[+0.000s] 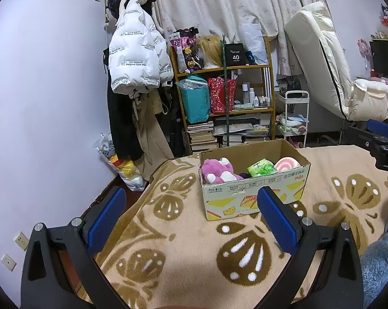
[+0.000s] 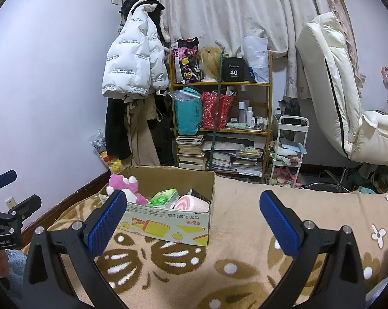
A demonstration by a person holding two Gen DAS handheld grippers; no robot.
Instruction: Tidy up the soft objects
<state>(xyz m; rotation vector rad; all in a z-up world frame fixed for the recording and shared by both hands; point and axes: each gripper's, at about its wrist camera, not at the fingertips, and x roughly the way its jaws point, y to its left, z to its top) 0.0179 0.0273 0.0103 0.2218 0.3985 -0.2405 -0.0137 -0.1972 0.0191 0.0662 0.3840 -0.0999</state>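
A cardboard box (image 1: 255,188) sits on a beige blanket (image 1: 183,252) with a brown pattern. Inside it lie a pink plush (image 1: 218,171), a green pack (image 1: 261,167) and a pink striped roll (image 1: 287,164); a dark item between them is too hidden to name. The left gripper (image 1: 191,219) hangs over the blanket just before the box, fingers wide apart and holding nothing. The right gripper (image 2: 192,221) is likewise spread and bare, with the box behind its left pad. A shelf (image 2: 245,85) stands behind.
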